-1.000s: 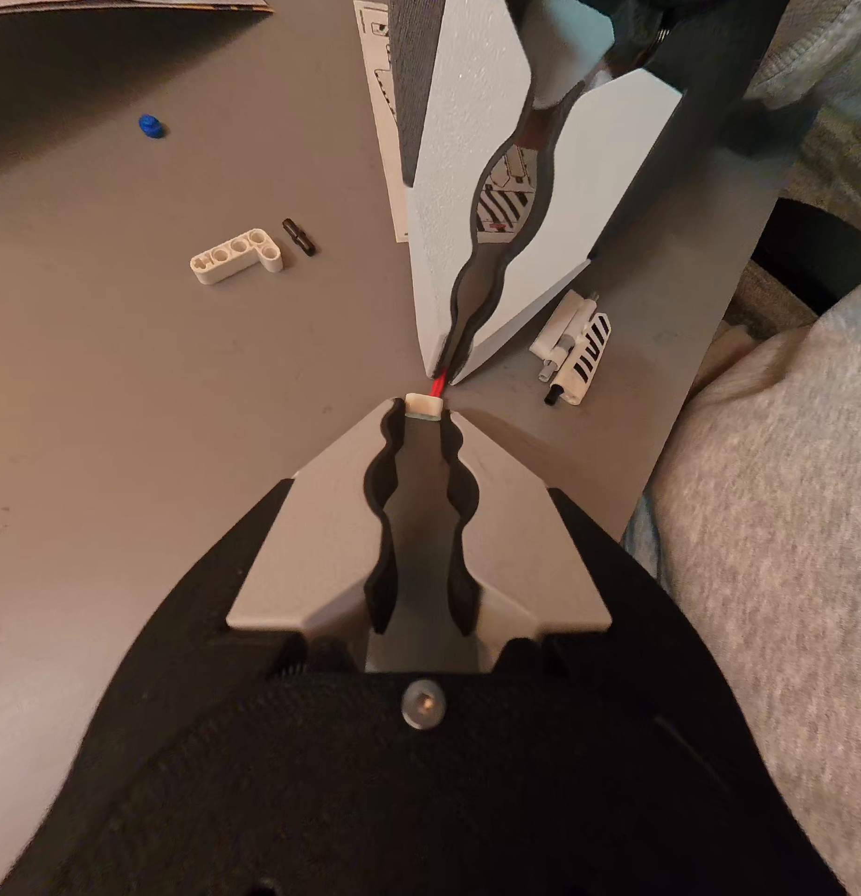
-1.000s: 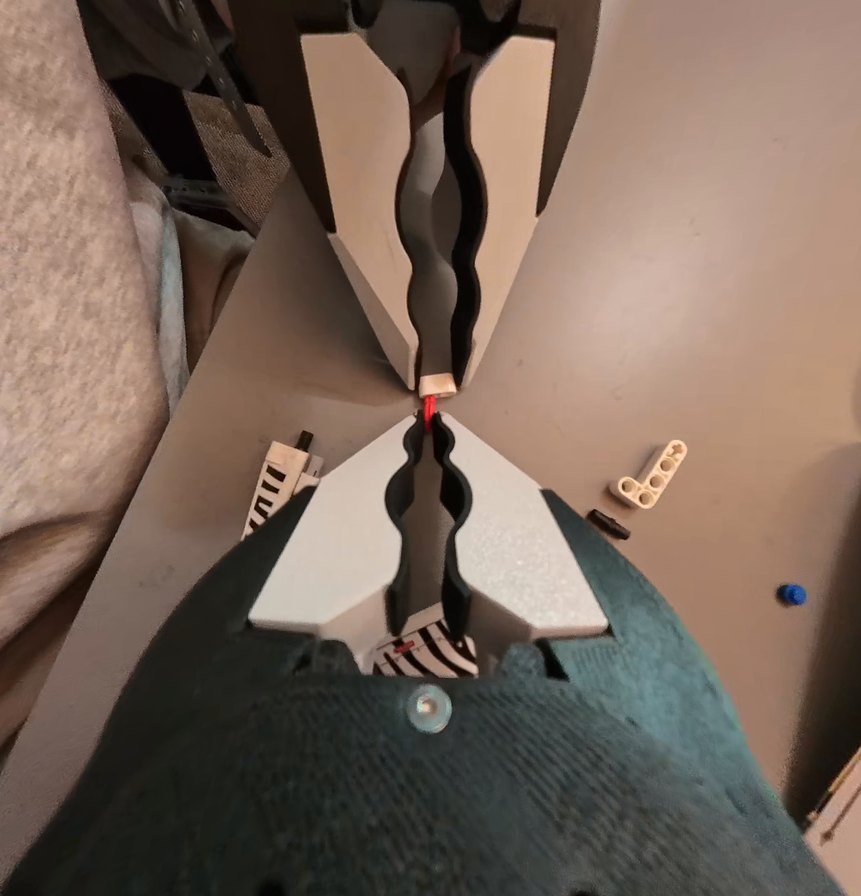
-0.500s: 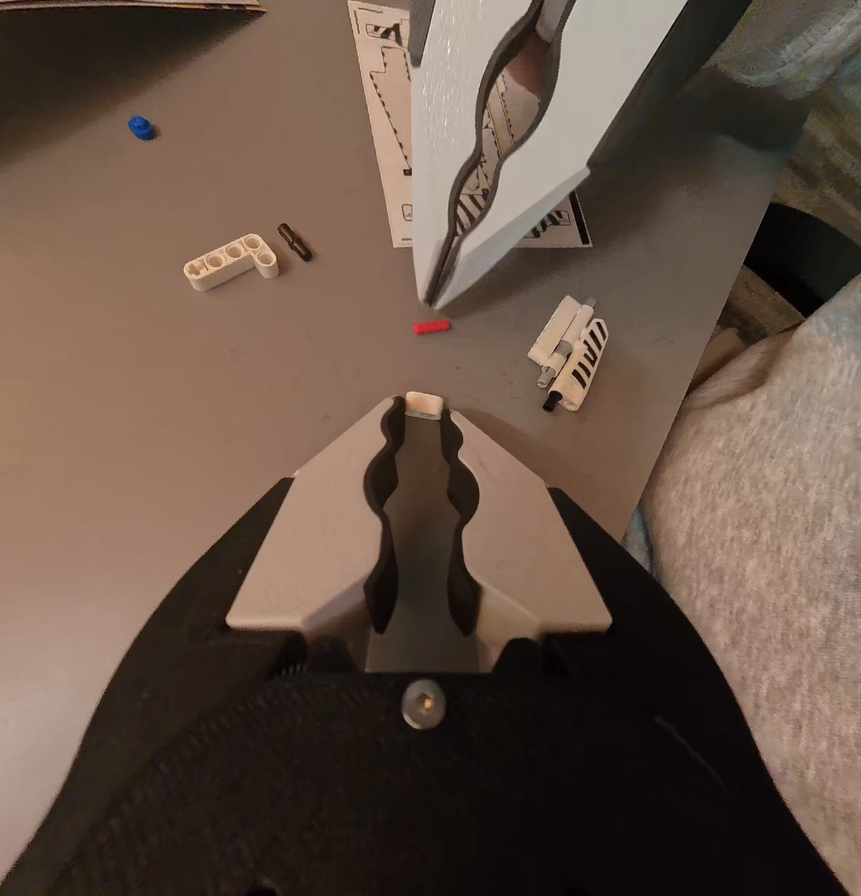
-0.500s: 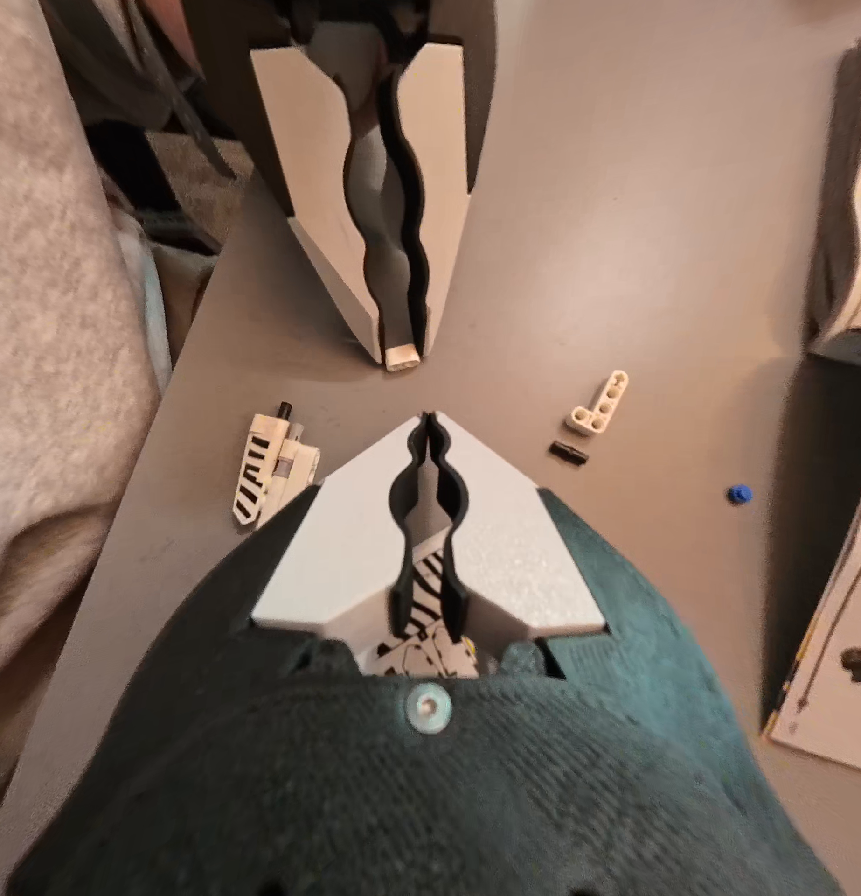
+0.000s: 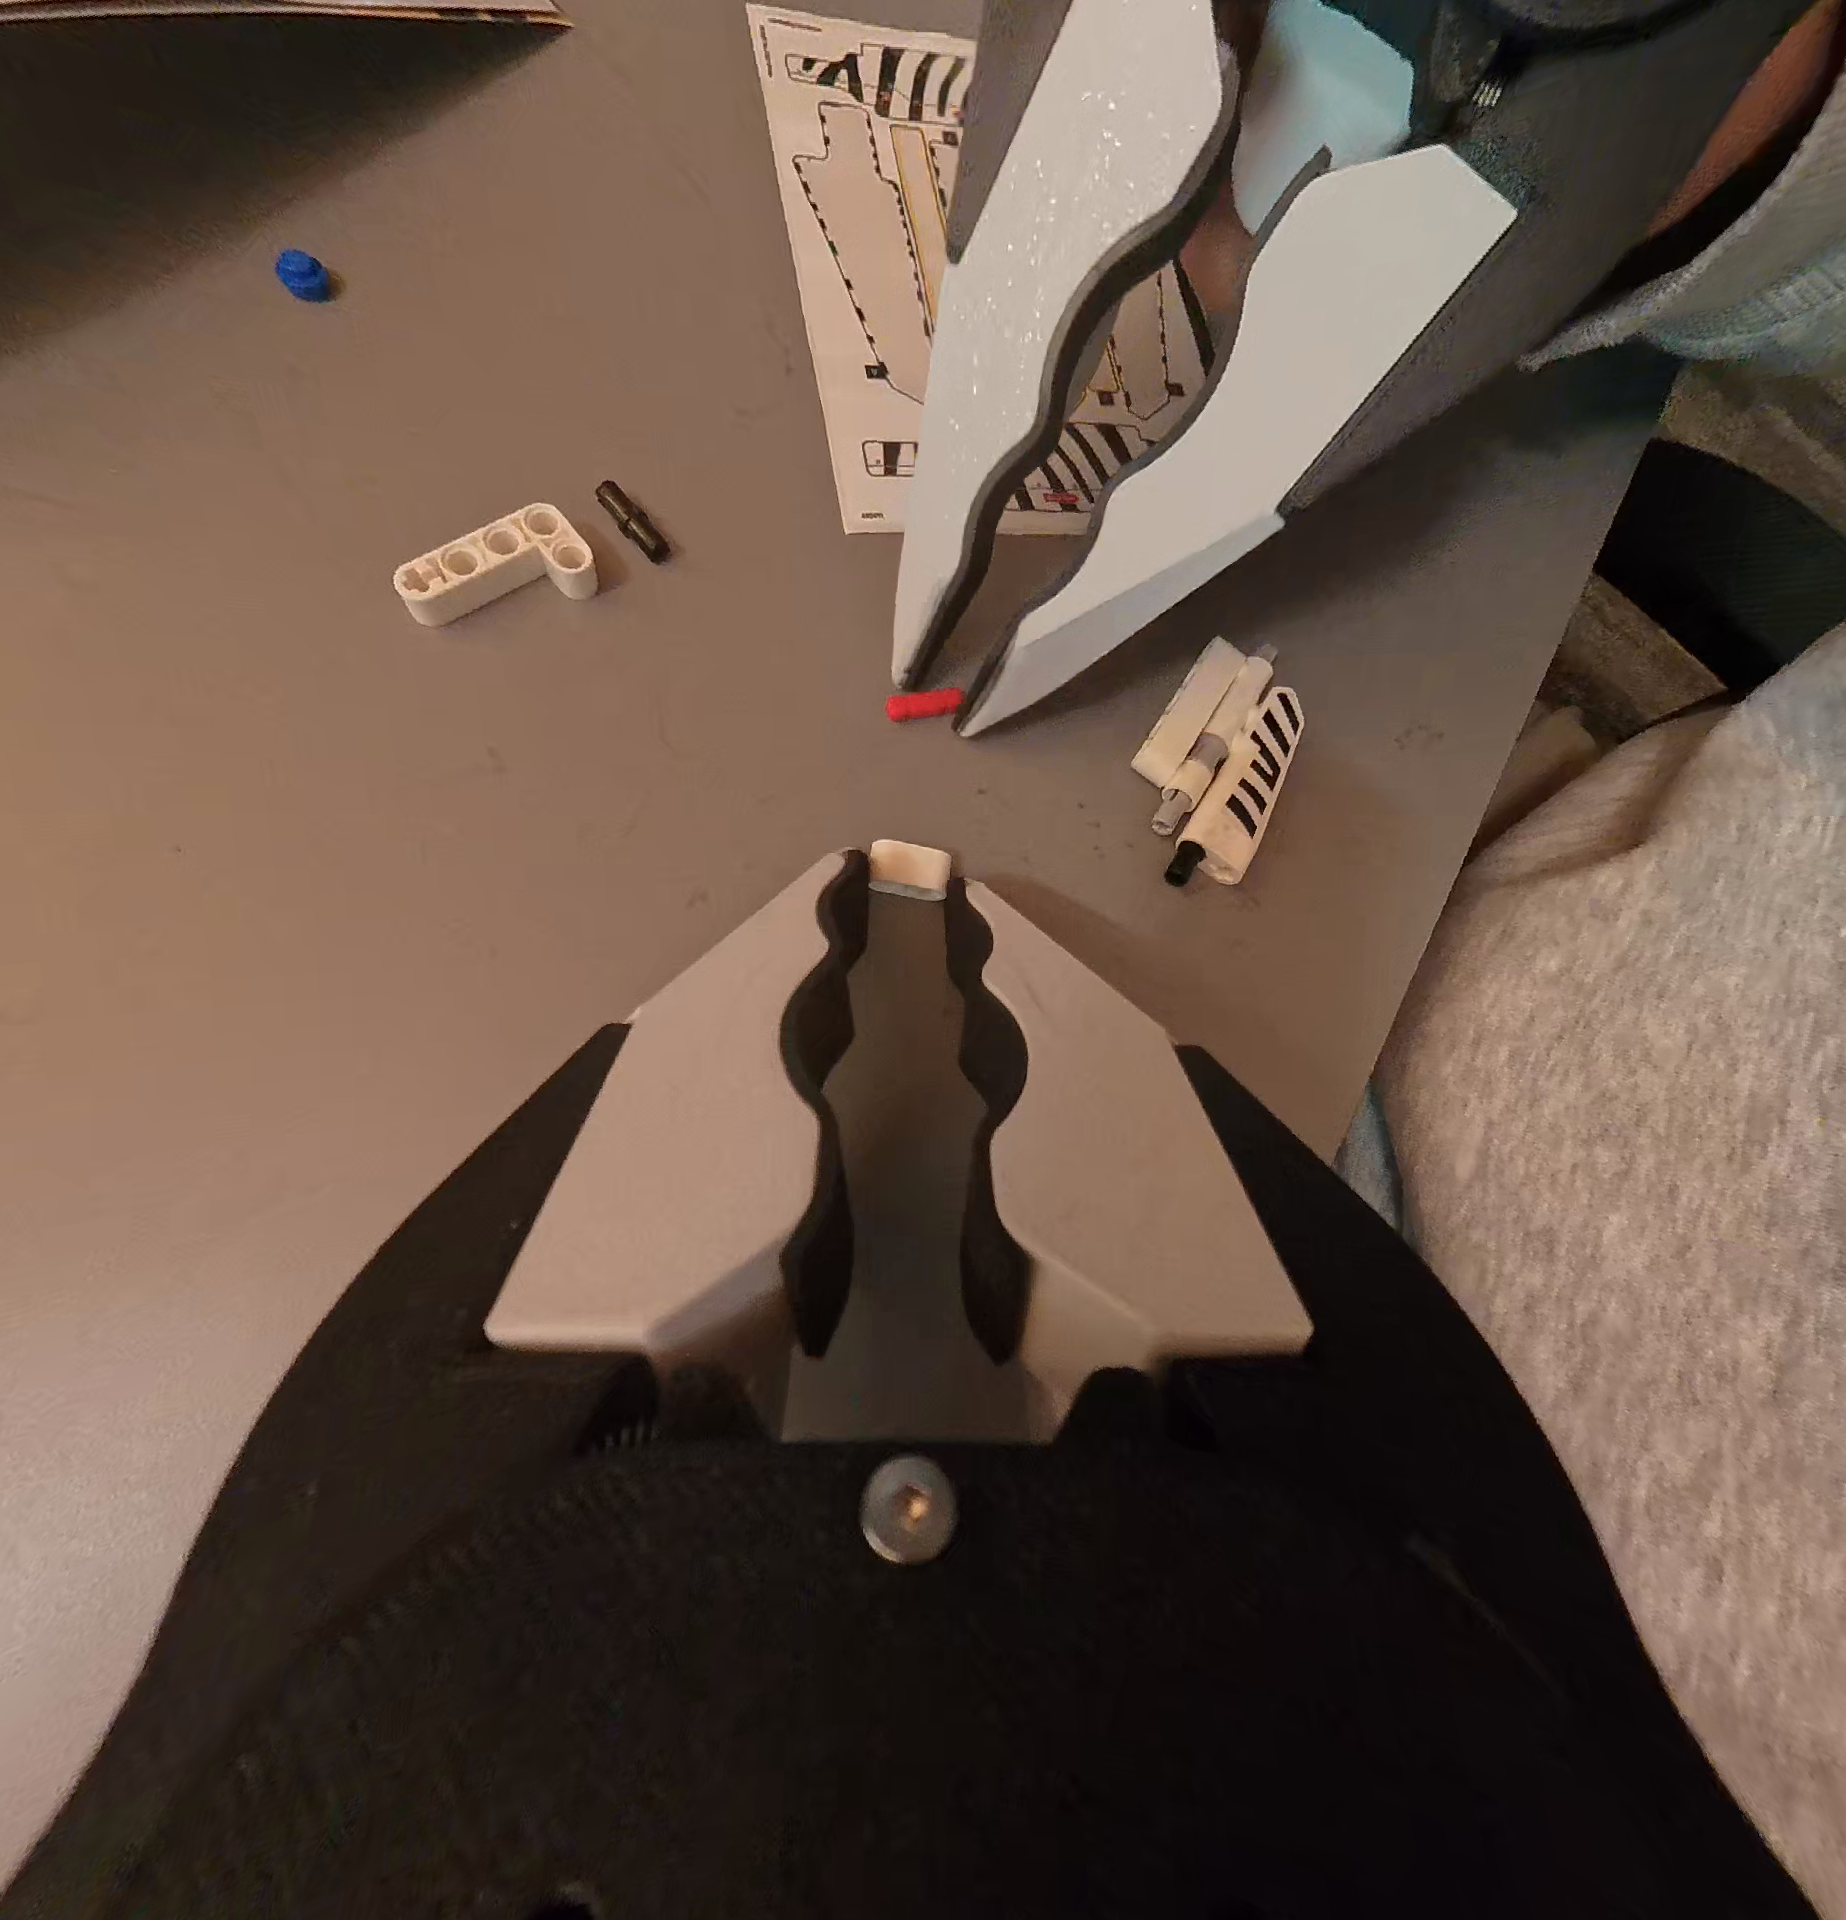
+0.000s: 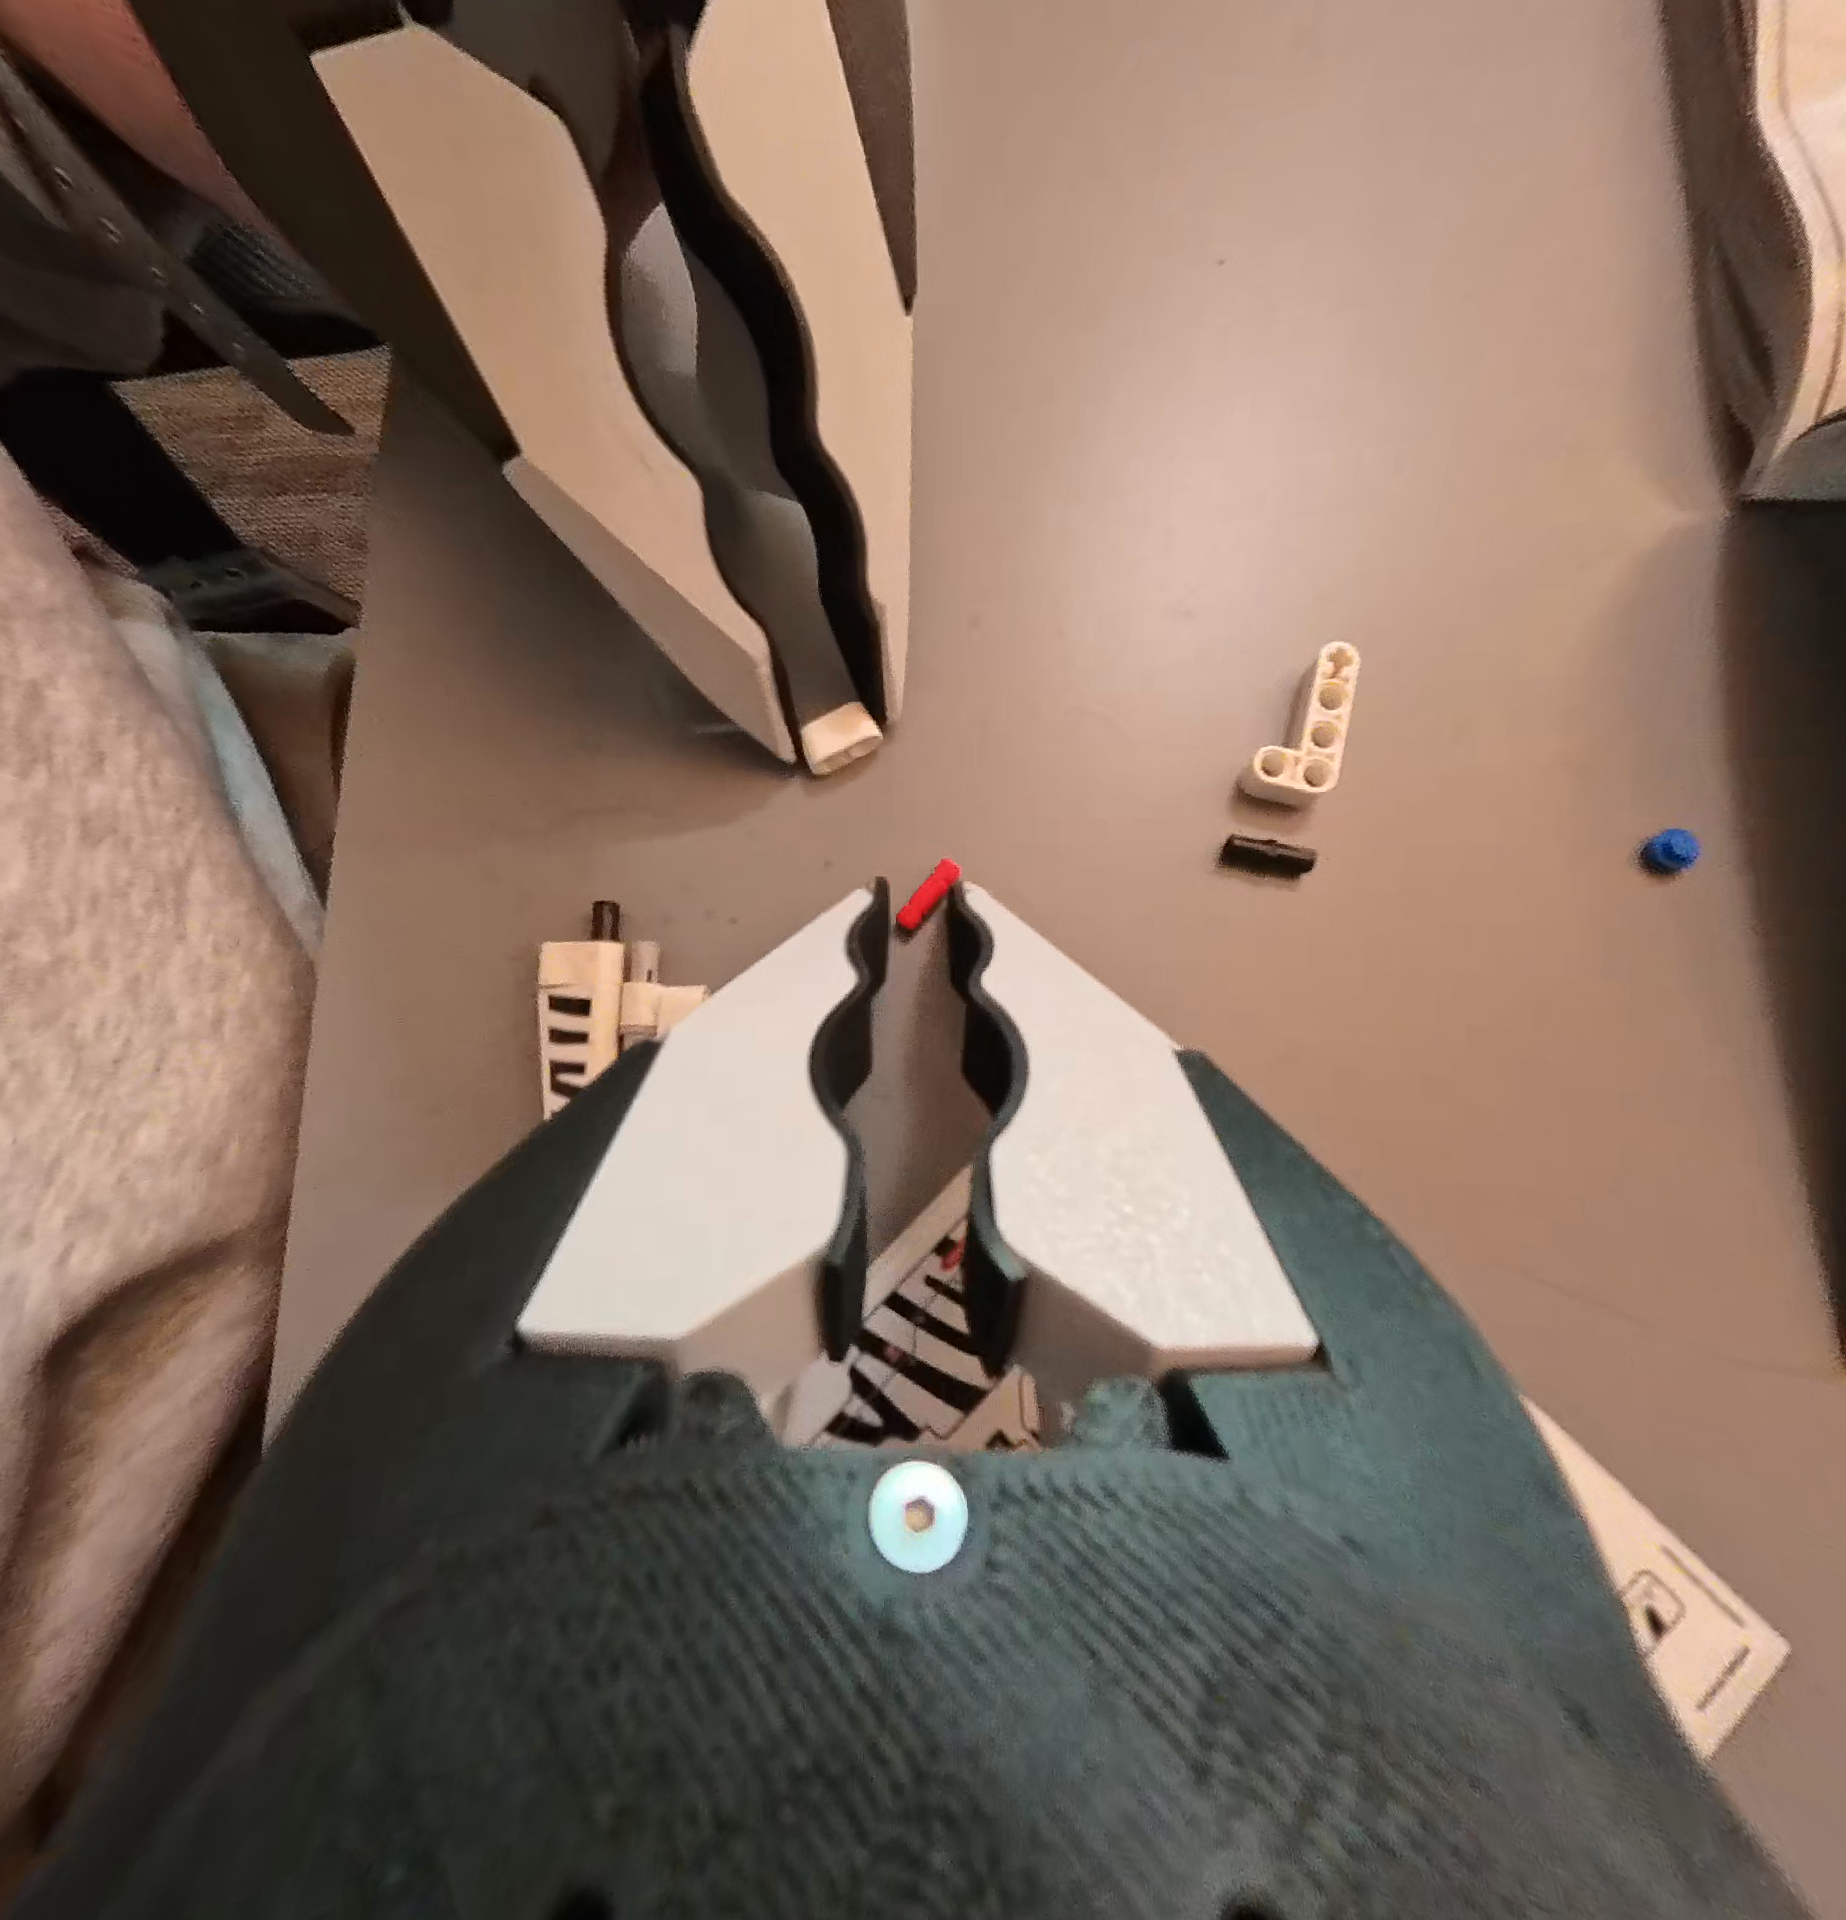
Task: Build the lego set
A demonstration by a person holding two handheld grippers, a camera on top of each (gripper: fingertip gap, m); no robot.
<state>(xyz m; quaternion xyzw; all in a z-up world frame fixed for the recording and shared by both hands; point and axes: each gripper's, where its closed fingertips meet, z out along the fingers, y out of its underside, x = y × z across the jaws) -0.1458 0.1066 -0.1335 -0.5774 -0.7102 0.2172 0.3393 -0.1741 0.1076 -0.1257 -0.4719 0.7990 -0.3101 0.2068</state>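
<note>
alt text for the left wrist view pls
The left gripper pinches a small white piece above a grey table. Ahead, the right gripper, open, straddles a red pin lying on the table, with a striped white assembly to its right.

On the desk [image 5: 275,935]: one red pin [image 5: 921,705], one black pin [image 5: 632,523], one blue stud [image 5: 303,274], one white L-beam [image 5: 495,562], one striped white assembly [image 5: 1220,762], one sticker sheet [image 5: 867,270]. Two grippers.

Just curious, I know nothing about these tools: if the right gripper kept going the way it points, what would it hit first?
Probably the red pin lying at the right gripper tips; depth is unclear.
</note>
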